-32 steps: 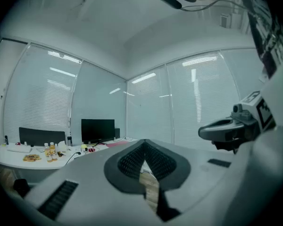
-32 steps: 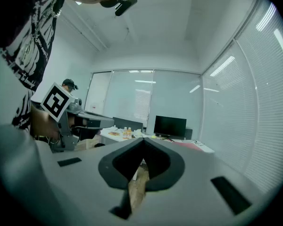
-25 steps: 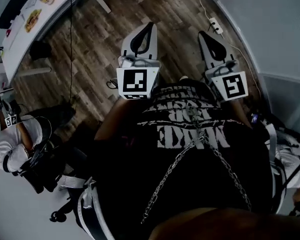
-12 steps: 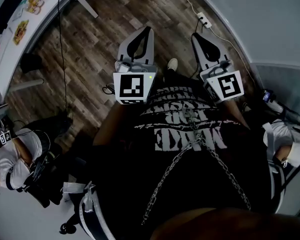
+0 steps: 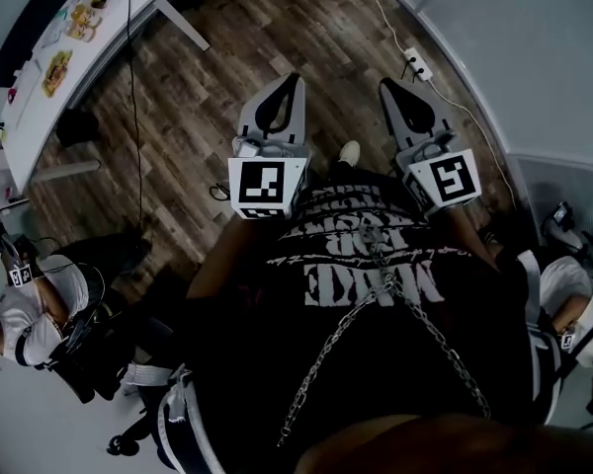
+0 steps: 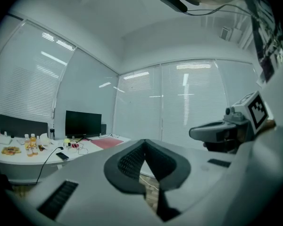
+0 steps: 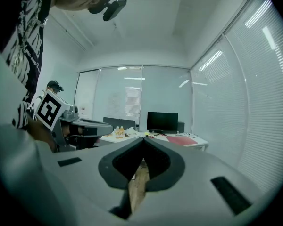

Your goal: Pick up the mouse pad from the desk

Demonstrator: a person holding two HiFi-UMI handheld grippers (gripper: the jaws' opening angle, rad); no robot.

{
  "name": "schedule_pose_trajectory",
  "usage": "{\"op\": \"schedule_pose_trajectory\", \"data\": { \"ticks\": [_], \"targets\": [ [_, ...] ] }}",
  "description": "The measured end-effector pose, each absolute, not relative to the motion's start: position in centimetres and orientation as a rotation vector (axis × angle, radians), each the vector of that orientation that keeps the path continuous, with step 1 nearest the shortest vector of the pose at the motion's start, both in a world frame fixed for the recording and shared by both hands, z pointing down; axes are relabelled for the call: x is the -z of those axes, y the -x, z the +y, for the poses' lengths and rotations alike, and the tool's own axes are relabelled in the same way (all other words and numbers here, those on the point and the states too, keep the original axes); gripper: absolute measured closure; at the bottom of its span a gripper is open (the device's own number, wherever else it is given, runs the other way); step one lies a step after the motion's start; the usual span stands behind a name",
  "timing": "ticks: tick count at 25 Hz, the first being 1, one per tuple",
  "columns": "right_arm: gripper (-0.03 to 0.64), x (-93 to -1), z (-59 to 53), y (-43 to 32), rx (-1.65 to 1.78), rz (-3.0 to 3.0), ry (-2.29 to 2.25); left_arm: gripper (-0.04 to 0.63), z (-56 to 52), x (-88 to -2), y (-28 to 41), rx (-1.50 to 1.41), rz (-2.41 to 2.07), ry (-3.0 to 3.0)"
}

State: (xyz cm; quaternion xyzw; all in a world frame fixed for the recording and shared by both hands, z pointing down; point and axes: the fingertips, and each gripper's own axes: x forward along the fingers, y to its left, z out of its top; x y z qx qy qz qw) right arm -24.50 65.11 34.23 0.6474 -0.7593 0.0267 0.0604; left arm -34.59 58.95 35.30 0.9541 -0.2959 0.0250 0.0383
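Note:
The mouse pad is a flat red sheet (image 6: 106, 142) on the white desk (image 6: 19, 157), just right of a black monitor (image 6: 83, 123); it also shows far ahead as the red sheet (image 7: 179, 140) in the right gripper view. Both grippers are held out level over the wooden floor, well away from the desk. My left gripper (image 5: 295, 79) is shut with nothing in it, jaw tips meeting (image 6: 145, 141). My right gripper (image 5: 385, 83) is shut and empty too (image 7: 144, 139). In the head view the pad itself is not visible.
The desk (image 5: 35, 97) runs along the upper left with bottles (image 6: 29, 144), a phone (image 6: 62, 156) and cables on it. A power strip (image 5: 415, 64) and its cord lie on the floor ahead. One person sits at the left (image 5: 25, 309), another at the right (image 5: 573, 304).
Both grippers have sunk a little in the head view since half a second ago, and the floor and desk have shifted with the head. The jaws stayed shut.

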Motion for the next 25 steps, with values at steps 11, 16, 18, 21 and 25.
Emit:
{"op": "schedule_pose_trajectory", "data": {
  "ticks": [11,16,18,21,25],
  "targets": [
    [0.617,-33.2,62.4,13.1,-0.015,-2.398,-1.919,0.588,56.6,-33.8,22.9,-0.119,-0.934,-2.939],
    [0.617,-33.0,61.6,9.0,0.025,-2.444,-1.902,0.588,54.7,-33.7,20.2,-0.122,-1.006,-2.884],
    [0.617,-33.1,61.1,7.9,0.009,-2.455,-1.926,0.588,53.6,-33.4,20.2,-0.146,-1.047,-2.869],
    [0.617,-33.9,60.3,6.7,-0.01,-2.457,-1.931,0.588,52.6,-32.8,19.3,-0.154,-1.072,-2.88],
    [0.617,-35.9,59.1,5.4,-0.123,-2.438,-1.931,0.588,52.3,-33.8,17.5,-0.195,-1.018,-2.873]
  ]
}}
